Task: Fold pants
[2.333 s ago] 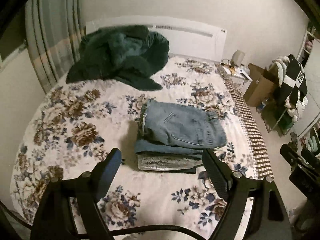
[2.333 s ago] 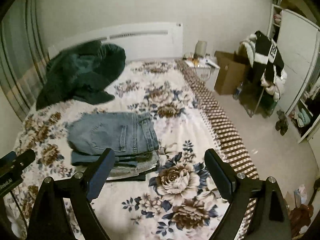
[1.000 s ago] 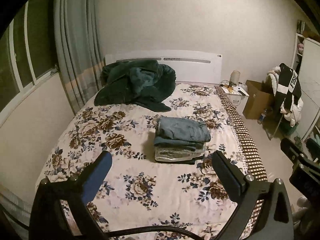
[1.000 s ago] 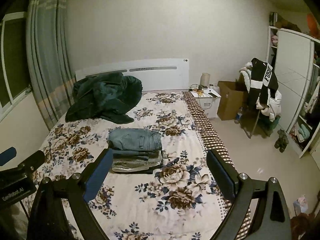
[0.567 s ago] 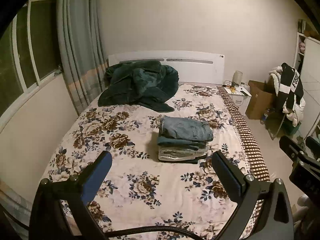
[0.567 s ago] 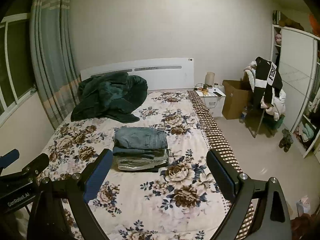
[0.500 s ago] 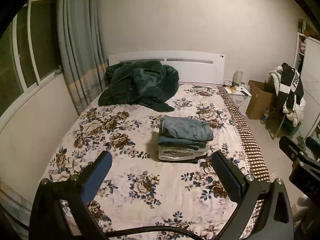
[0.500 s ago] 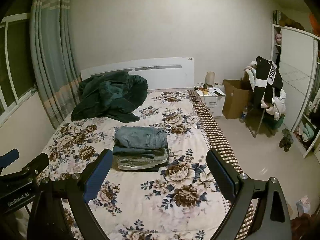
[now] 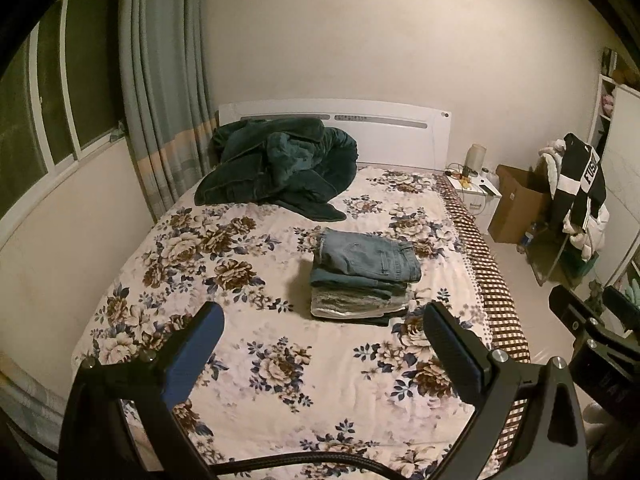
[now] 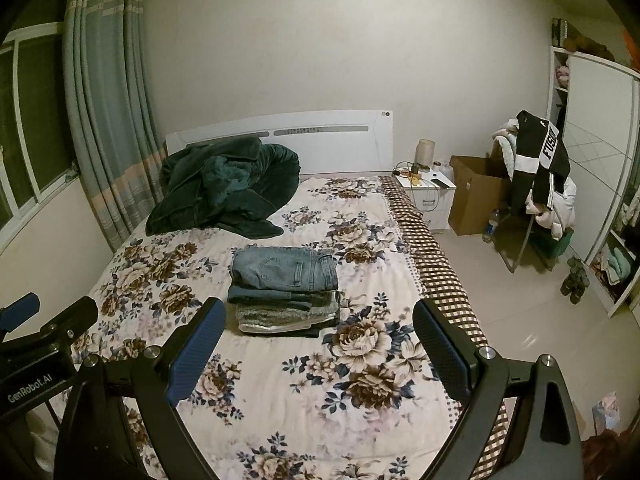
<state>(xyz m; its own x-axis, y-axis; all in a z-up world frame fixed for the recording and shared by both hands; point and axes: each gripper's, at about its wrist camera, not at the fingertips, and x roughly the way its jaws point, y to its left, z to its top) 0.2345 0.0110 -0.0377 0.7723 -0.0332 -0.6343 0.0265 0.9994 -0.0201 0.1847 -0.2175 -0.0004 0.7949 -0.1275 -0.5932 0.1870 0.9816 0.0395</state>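
Observation:
Folded light-blue jeans (image 9: 368, 256) lie on top of a stack of folded pants (image 9: 356, 300) in the middle of the floral bed (image 9: 240, 360). The jeans (image 10: 286, 270) and the stack (image 10: 284, 316) also show in the right wrist view, on the bed (image 10: 280, 380). My left gripper (image 9: 324, 316) is open and empty, held back from the foot of the bed, well short of the stack. My right gripper (image 10: 316, 312) is open and empty, also well back from the stack. The right gripper's body shows at the right edge of the left wrist view (image 9: 592, 336).
A dark green blanket (image 9: 280, 164) is heaped by the white headboard (image 9: 384, 128). Curtains (image 9: 160, 92) and a window are on the left. On the right stand a nightstand (image 10: 430, 192), a cardboard box (image 10: 476, 192), a chair with clothes (image 10: 540, 184) and a wardrobe (image 10: 596, 148).
Both grippers have pulled back and up from the stack over the last two seconds; the bed now looks smaller and farther. In the last half second little has moved. Both stay open.

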